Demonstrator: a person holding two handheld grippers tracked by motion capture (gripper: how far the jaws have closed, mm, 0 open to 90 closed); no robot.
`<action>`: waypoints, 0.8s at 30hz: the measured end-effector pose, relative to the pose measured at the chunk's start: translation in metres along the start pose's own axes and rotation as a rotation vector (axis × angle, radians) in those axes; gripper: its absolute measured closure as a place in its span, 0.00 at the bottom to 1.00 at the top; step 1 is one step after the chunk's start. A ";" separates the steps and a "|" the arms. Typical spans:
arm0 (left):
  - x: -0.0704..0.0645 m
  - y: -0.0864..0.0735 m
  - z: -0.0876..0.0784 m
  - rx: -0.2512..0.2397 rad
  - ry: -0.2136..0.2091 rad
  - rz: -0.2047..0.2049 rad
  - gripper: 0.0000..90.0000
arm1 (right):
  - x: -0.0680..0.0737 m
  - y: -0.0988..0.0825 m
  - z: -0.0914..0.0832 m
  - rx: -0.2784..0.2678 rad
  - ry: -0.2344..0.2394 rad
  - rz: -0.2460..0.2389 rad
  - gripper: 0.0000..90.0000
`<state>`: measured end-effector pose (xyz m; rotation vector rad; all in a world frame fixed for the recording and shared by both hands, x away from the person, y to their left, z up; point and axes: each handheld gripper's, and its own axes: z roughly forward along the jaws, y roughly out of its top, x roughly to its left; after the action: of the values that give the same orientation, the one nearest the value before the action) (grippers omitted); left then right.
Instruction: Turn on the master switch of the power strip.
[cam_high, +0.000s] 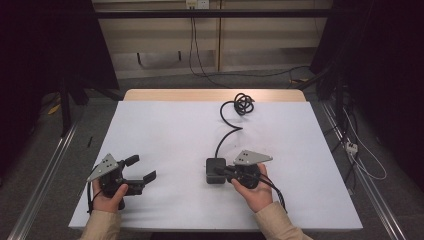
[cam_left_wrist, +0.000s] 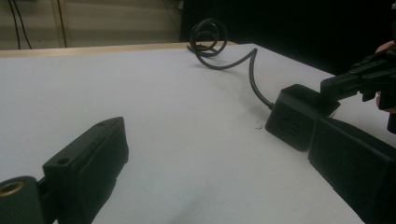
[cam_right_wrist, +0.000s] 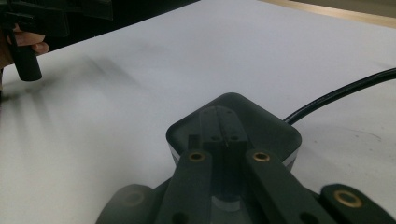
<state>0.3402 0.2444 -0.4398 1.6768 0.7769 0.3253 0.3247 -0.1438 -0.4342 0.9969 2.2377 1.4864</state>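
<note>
Two claws work the white worktop (cam_high: 165, 130): the left claw (cam_high: 141, 170) gapes empty near its front-left corner, the right claw (cam_high: 223, 171) pinches the square black cabled box (cam_high: 215, 170) mid-front, whose coiled black cable (cam_high: 243, 103) may drag it loose.

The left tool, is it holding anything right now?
No, the left tool sits wide open over the bare white table, apart from the black power cube by the right tool.

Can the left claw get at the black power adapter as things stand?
Probably yes: the left claw is open, bare white tabletop lies between it and the power adapter, though the right claw sits over the adapter.
</note>
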 end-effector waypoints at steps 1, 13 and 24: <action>0.000 0.000 0.000 0.003 0.001 0.005 0.05 | 0.000 0.000 0.000 0.001 0.002 0.000 1.00; 0.000 0.000 0.000 0.002 0.000 0.004 0.05 | 0.000 0.001 0.000 -0.004 -0.001 -0.002 1.00; 0.000 0.000 -0.002 0.002 0.001 0.007 0.05 | -0.001 0.002 0.000 -0.003 -0.002 0.004 1.00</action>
<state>0.3396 0.2459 -0.4390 1.6820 0.7725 0.3302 0.3262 -0.1440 -0.4330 1.0019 2.2329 1.4887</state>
